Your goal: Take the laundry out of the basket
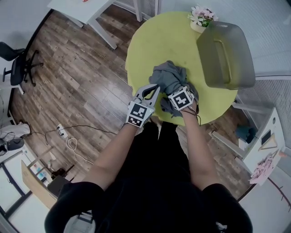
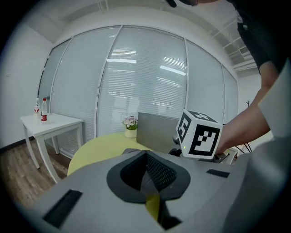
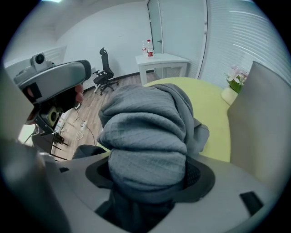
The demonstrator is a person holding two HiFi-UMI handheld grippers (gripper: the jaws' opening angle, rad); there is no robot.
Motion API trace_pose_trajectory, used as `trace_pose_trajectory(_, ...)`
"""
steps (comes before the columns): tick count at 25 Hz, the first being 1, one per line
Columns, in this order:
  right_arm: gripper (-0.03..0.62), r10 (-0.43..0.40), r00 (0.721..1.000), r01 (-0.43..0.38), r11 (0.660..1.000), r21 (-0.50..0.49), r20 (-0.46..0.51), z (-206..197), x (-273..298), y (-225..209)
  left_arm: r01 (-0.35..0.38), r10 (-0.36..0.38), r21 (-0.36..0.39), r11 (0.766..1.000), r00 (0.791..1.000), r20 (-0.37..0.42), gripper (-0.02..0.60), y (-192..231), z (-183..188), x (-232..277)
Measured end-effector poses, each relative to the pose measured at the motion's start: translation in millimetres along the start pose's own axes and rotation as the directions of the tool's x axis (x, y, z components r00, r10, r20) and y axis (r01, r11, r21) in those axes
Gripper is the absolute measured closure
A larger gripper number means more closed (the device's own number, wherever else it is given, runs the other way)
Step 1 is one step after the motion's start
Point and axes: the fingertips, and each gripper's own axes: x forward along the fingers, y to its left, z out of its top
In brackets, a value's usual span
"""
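A grey garment (image 1: 170, 75) lies bunched on the round yellow-green table (image 1: 154, 41), near its front edge. My right gripper (image 1: 174, 108) points steeply down into the pile and is shut on a thick wad of the grey garment (image 3: 145, 132), which fills the gap between the jaws of the right gripper (image 3: 148, 182). My left gripper (image 1: 154, 88) hovers just left of the pile, its pads (image 2: 157, 170) closed together with nothing between them. The grey basket (image 1: 245, 63) stands at the table's right side, and I see no cloth in it.
A small pot of flowers (image 1: 200, 18) sits at the table's far edge beside the basket. A white side table (image 1: 86, 9) and an office chair (image 1: 18, 68) stand on the wood floor to the left. Cables (image 1: 68, 136) lie on the floor.
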Motion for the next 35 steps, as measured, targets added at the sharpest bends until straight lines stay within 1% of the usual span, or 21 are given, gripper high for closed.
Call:
trace_pose_trajectory(2,0.26,-0.005,1.0,0.005,1.0,-0.005,-0.006,-1,8,-3,0.001,-0.001,-0.007,1.0,1.0,-0.008,0.574,-1,-5,4)
trace_pose_trajectory(5,0.246,-0.037,0.999,0.037,0.999,-0.009,-0.011,-1,18,-7,0.0,-0.001,-0.021,1.0,1.0,-0.016,0.574,-1,-9,7)
trace_pose_trajectory(7,0.235,-0.059,0.998,0.059,0.998,-0.012,-0.02,-2,22,-9,-0.002,0.002,-0.036,0.999,1.0,-0.016,0.574,1,-11,8)
trace_pose_trajectory(10,0.216,-0.072,0.997,0.071,0.997,-0.011,-0.019,-1,22,-11,-0.007,0.006,-0.066,0.998,1.0,-0.013,0.574,4,-12,11)
trace_pose_trajectory(15,0.2,-0.078,0.997,0.078,0.997,-0.007,-0.016,0,15,-15,-0.003,0.004,-0.103,0.995,1.0,0.008,0.572,4,-3,16)
trace_pose_trajectory(20,0.2,-0.083,0.997,0.083,0.996,-0.016,-0.004,5,1,-14,0.003,-0.001,-0.1,0.995,1.0,0.022,0.574,2,6,15)
trace_pose_trajectory(26,0.201,-0.059,0.997,0.059,0.998,0.0,0.046,12,-29,-12,0.006,-0.004,-0.089,0.996,1.0,0.026,0.574,-1,14,11)
trace_pose_trajectory(29,0.201,-0.06,0.995,0.06,0.998,0.006,0.084,13,-44,-11,0.007,-0.005,-0.078,0.997,1.0,0.031,0.572,-2,17,6)
trace_pose_trajectory(32,0.201,-0.066,0.984,0.065,0.998,0.014,0.164,21,-62,-7,0.012,-0.01,-0.066,0.998,0.999,0.043,0.572,-5,23,-1)
trace_pose_trajectory(35,0.201,-0.066,0.961,0.06,0.998,0.032,0.269,29,-79,-6,0.026,-0.023,-0.05,0.998,0.998,0.055,0.572,-10,31,-11)
